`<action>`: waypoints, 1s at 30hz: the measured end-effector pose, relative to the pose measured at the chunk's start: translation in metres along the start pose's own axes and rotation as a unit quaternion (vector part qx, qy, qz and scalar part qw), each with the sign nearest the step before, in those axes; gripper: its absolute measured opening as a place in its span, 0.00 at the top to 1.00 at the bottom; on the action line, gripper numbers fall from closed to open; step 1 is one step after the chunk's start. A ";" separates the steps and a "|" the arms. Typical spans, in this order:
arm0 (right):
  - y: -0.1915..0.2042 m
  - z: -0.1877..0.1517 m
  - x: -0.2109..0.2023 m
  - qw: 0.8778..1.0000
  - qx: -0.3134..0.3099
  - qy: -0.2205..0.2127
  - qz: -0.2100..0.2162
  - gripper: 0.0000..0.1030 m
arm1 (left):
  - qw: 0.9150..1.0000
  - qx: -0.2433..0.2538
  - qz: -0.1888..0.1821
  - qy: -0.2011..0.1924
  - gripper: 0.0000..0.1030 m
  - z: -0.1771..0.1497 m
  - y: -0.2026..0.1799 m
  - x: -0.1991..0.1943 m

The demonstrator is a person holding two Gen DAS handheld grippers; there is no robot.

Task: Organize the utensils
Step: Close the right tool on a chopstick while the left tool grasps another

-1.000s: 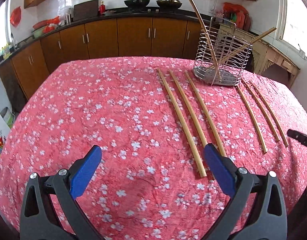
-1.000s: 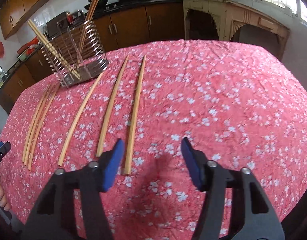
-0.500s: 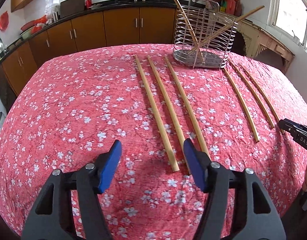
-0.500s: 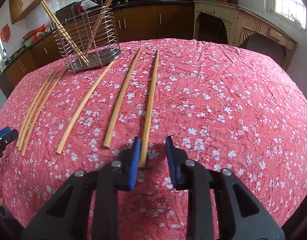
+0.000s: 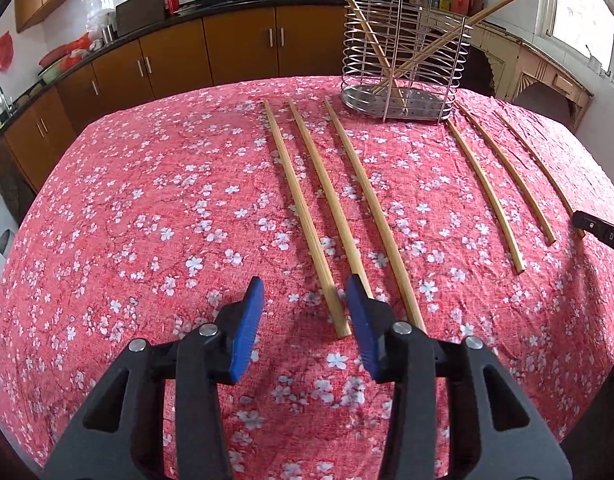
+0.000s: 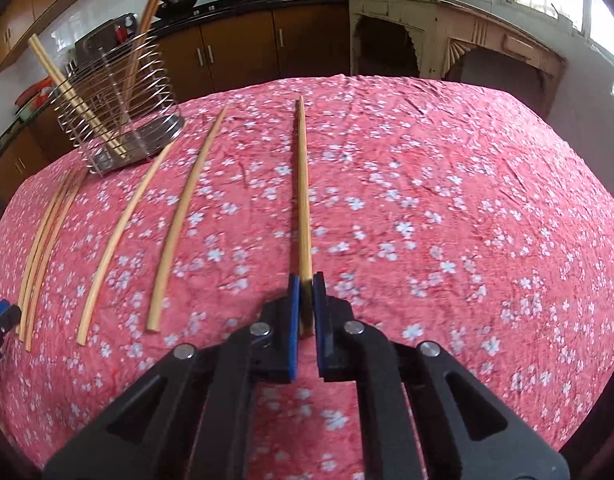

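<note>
Several long bamboo chopsticks lie on a red flowered tablecloth (image 5: pixel 147 208). A wire utensil holder (image 5: pixel 403 56) stands at the far side with two chopsticks leaning in it; it also shows in the right wrist view (image 6: pixel 119 108). My left gripper (image 5: pixel 305 292) is open, its jaws around the near end of the leftmost chopstick (image 5: pixel 303 216), the pads apart from it. My right gripper (image 6: pixel 305 282) is shut on the near end of the rightmost chopstick (image 6: pixel 303 184), which points straight ahead over the cloth.
Two more chopsticks (image 5: pixel 343 216) lie beside the left gripper's one, and three (image 5: pixel 487 184) lie to the right of the holder. Brown kitchen cabinets (image 5: pixel 235 48) and a counter with pans run behind the table. A cream cabinet (image 6: pixel 459 36) stands at the right.
My left gripper has narrowed and moved forward around the leftmost chopstick's end. My right gripper has closed on the rightmost chopstick and swung it apart from its neighbours.
</note>
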State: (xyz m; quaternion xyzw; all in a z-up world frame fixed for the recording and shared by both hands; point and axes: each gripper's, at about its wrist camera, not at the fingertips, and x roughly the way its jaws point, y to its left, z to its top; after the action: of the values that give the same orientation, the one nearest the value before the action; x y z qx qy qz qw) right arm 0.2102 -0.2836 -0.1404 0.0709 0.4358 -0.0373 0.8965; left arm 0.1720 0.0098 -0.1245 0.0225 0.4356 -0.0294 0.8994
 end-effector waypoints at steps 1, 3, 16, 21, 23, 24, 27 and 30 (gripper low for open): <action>0.000 0.000 0.000 1.000 -0.003 -0.001 -0.002 0.92 | 1.000 0.002 0.003 0.002 0.61 -0.001 0.000 0.002; 0.001 0.000 0.000 1.000 -0.009 -0.001 -0.006 0.92 | 1.000 0.009 0.009 -0.001 0.62 -0.001 -0.002 0.002; -0.029 0.027 0.018 0.999 0.020 -0.003 -0.035 0.92 | 0.998 -0.023 0.059 0.005 0.87 0.041 0.055 0.034; -0.036 0.024 0.017 0.999 0.018 -0.009 -0.034 0.91 | 0.999 -0.032 0.044 0.001 0.86 0.037 0.069 0.030; -0.034 0.022 0.016 0.999 0.013 -0.013 -0.037 0.90 | 0.999 -0.021 0.049 -0.006 0.79 0.032 0.067 0.028; -0.033 0.022 0.017 0.999 0.013 -0.012 -0.038 0.90 | 0.999 -0.020 0.045 -0.007 0.77 0.030 0.067 0.026; -0.030 0.021 0.017 0.999 0.006 -0.012 -0.047 0.90 | 0.999 -0.024 0.038 -0.006 0.71 0.030 0.067 0.026; -0.028 0.021 0.017 0.999 0.002 -0.012 -0.051 0.90 | 0.999 -0.024 0.034 -0.006 0.71 0.030 0.067 0.027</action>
State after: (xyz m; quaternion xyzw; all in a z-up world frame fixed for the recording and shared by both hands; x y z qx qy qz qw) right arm 0.2333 -0.3147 -0.1438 0.0504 0.4284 -0.0846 0.8982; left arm 0.2166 0.0741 -0.1261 0.0155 0.4301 0.0118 0.9026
